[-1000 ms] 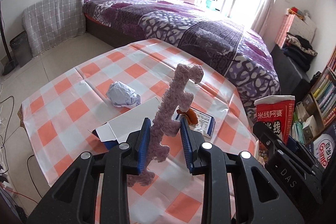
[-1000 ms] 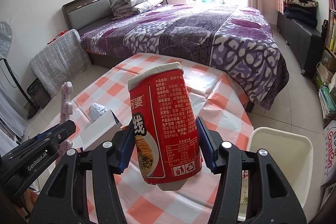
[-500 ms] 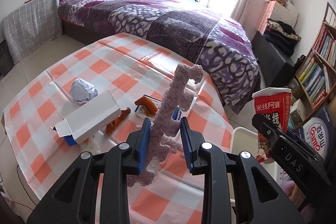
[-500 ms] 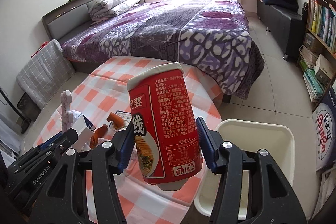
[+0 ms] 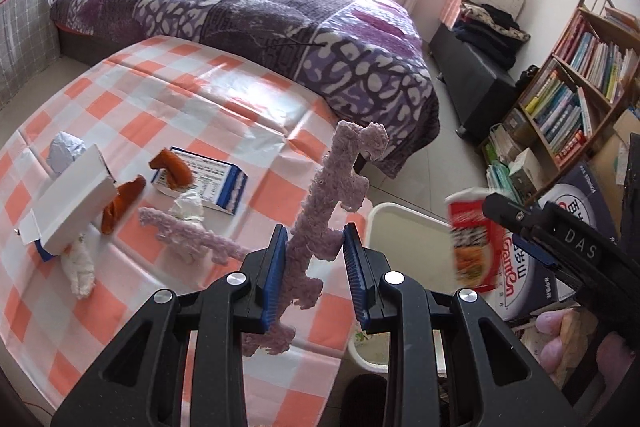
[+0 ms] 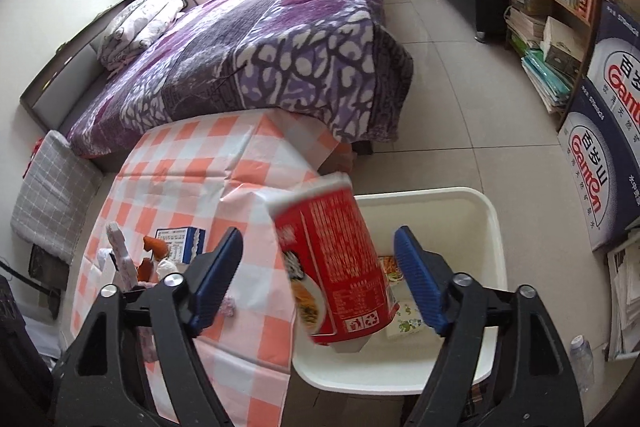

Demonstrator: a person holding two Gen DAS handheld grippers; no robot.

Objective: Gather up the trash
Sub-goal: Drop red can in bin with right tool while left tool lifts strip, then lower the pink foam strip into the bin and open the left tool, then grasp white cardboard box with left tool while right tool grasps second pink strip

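Observation:
My left gripper (image 5: 314, 267) is shut on a jagged pink foam strip (image 5: 332, 195), held upright above the checkered table's (image 5: 192, 107) right edge. My right gripper (image 6: 318, 283) is open above the white bin (image 6: 494, 223). The red noodle cup (image 6: 334, 263) is between the spread jaws, blurred and tilted, touching neither pad, over the bin. It also shows in the left wrist view (image 5: 470, 239) next to the bin (image 5: 400, 215). Paper scraps (image 6: 404, 323) lie in the bin.
On the table lie a white carton (image 5: 68, 203), a blue-white box (image 5: 204, 179), orange peels (image 5: 120, 203), a foil ball (image 5: 64, 151), crumpled tissues (image 5: 80, 263) and another pink foam piece (image 5: 188, 235). A bed (image 5: 240, 11), bookshelf (image 5: 572, 107) and Ganten boxes (image 6: 600, 147) surround.
Both grippers swung right toward the bin. My right gripper opened and let go of the red cup, which is dropping over the bin. The left still holds the foam strip.

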